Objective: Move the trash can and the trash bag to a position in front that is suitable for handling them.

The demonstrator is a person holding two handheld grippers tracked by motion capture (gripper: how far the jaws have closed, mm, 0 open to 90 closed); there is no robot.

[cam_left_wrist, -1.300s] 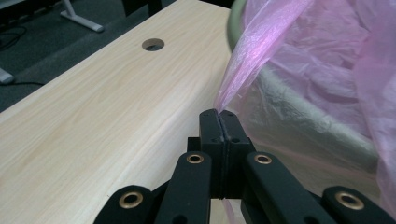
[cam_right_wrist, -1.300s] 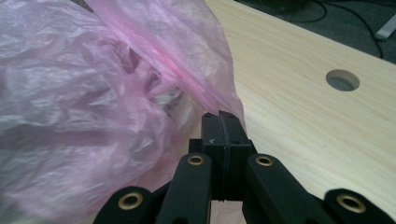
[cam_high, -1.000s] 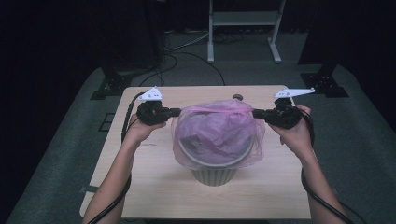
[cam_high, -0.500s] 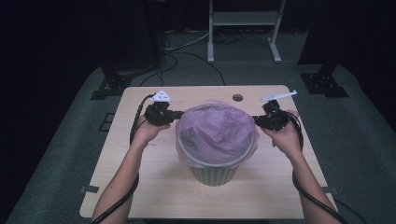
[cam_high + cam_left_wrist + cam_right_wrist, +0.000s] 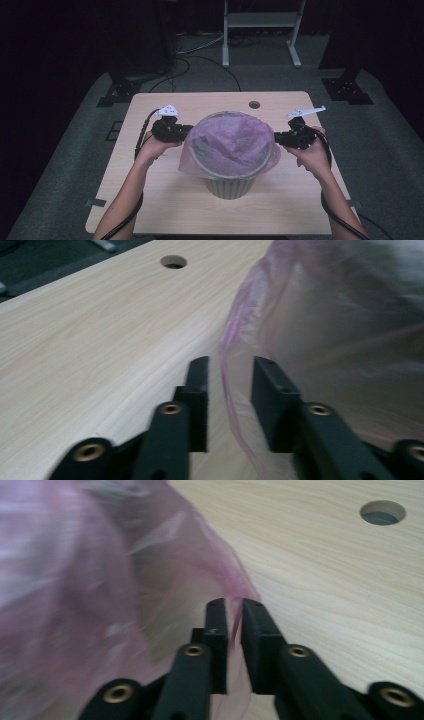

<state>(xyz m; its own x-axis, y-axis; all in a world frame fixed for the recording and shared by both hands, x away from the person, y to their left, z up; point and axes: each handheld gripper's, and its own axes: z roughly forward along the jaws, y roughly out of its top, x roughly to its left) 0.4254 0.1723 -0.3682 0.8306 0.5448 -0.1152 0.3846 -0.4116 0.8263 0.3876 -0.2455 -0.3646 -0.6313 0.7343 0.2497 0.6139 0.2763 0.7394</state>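
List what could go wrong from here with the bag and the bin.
1. The left gripper has its fingers apart with the bag edge between them; if it lets go before the film is seated, that side may slip off the bin rim.
2. The right gripper pinches thin film in nearly closed fingers; pulling outward could tear it.
3. Uneven pulling might tip the bin on the table.
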